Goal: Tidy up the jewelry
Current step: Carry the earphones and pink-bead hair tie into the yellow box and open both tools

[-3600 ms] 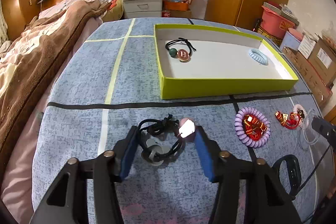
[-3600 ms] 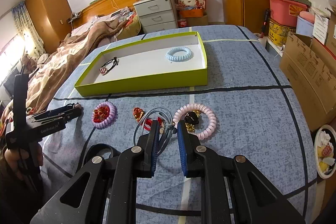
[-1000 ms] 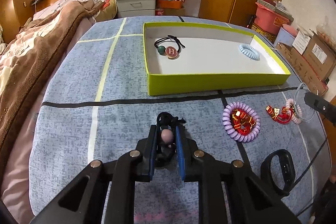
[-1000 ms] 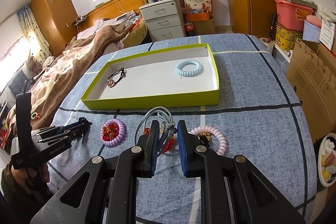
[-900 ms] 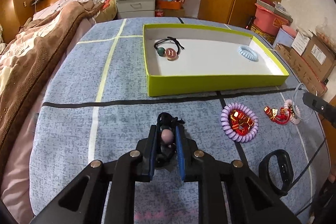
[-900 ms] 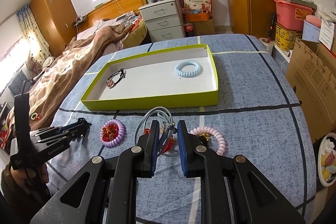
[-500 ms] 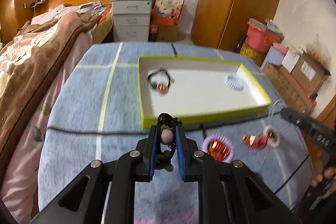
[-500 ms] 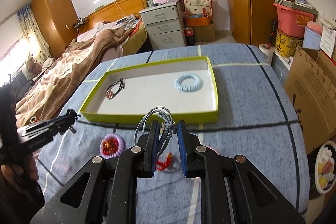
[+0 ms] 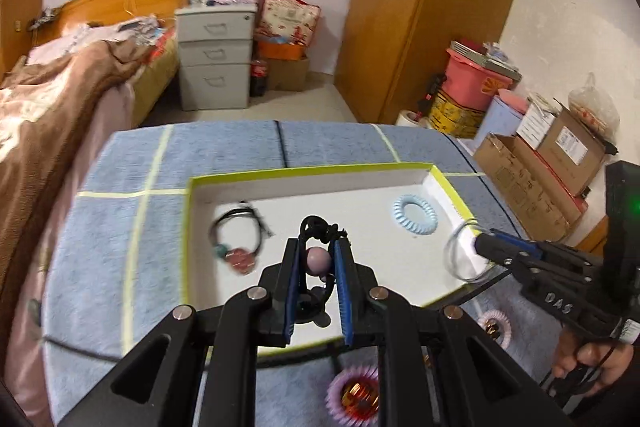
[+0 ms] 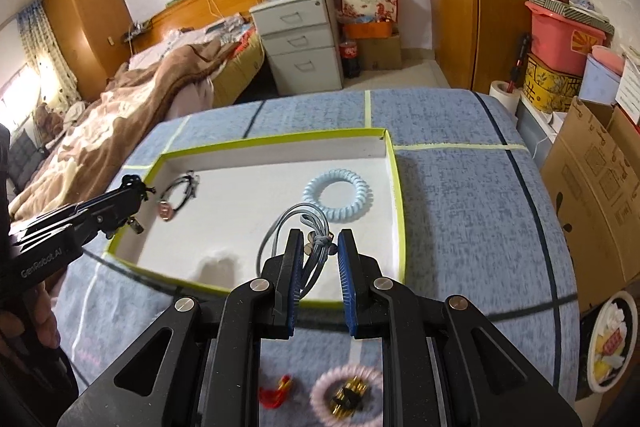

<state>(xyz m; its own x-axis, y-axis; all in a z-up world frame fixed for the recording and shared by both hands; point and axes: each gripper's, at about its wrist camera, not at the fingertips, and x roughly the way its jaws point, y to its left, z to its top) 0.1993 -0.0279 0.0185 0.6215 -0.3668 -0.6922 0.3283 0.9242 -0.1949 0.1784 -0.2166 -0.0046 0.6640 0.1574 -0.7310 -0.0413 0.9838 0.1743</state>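
A lime-edged white tray lies on the blue cloth. My left gripper is shut on a black cord hair tie with a pink bead and holds it above the tray's middle. My right gripper is shut on a grey-blue cord loop, held above the tray's right part; it shows from the side in the left wrist view. In the tray lie a black cord bracelet with a round charm and a light blue spiral hair tie.
On the cloth in front of the tray lie a purple spiral tie with a red-gold charm, a pink spiral tie with a dark charm and a red ornament. A bed stands left, cardboard boxes right.
Both grippers have risen from the cloth and moved forward over the tray, each still gripping its cord piece. The loose items now lie below and behind them.
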